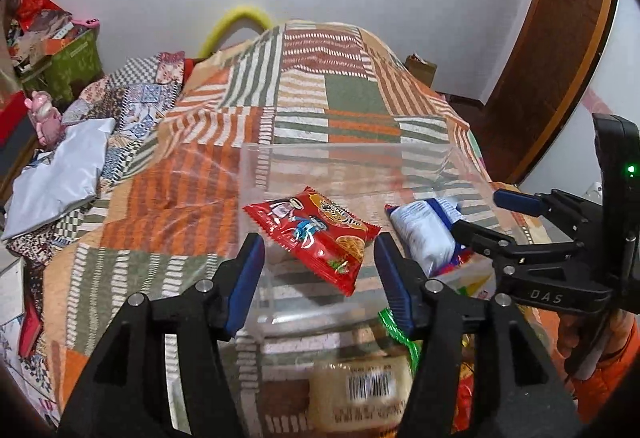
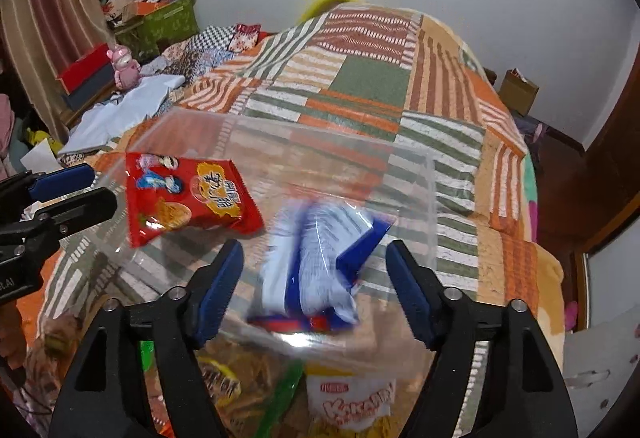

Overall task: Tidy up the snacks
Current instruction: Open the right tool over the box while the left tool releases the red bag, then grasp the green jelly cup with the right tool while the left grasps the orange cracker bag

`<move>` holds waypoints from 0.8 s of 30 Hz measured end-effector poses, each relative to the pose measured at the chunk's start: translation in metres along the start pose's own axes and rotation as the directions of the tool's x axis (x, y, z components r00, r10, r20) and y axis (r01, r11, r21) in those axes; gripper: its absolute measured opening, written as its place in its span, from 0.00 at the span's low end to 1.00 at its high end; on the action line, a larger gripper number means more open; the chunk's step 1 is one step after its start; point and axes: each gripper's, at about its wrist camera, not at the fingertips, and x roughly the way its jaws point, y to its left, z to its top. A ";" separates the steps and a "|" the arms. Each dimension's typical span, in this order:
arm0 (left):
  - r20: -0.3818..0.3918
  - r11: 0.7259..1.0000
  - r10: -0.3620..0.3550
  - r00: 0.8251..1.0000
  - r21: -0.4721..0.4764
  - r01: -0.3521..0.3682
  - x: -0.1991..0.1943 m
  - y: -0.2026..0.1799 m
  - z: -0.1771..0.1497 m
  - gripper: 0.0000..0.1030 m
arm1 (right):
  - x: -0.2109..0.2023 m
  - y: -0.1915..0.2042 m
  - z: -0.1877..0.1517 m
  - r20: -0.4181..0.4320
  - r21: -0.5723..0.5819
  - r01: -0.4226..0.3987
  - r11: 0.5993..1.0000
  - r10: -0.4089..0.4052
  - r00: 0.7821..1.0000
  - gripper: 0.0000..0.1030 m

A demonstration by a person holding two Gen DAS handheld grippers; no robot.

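Note:
A clear plastic bin (image 1: 344, 153) (image 2: 420, 173) stands on the patchwork bedspread. A red snack packet (image 1: 316, 238) (image 2: 188, 193) is inside it, tilted, just beyond my open, empty left gripper (image 1: 320, 278). A blue-and-white snack packet (image 1: 424, 234) (image 2: 316, 270), motion-blurred, is in the bin in front of my open right gripper (image 2: 314, 286), free of both fingers. The right gripper also shows in the left wrist view (image 1: 480, 213), the left gripper in the right wrist view (image 2: 96, 185).
More snack packets lie near me outside the bin: a beige barcoded pack (image 1: 360, 386), a white-orange pack (image 2: 352, 402), green wrappers (image 2: 280, 402). Grey mailer (image 1: 60, 173), boxes and a pink toy (image 2: 124, 65) are at the left. A wooden door (image 1: 552, 57) is on the right.

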 end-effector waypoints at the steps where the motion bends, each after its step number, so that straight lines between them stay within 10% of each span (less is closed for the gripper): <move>1: 0.007 1.000 0.003 1.000 -0.003 -0.003 -0.007 0.001 -0.001 0.59 | -0.004 0.000 -0.001 0.007 0.002 0.003 1.000 -0.003 1.000 0.72; 24: -0.066 0.997 0.057 0.996 -0.046 -0.060 -0.069 0.016 -0.099 0.70 | -0.102 -0.008 -0.078 0.142 0.050 0.054 0.997 -0.061 0.988 0.79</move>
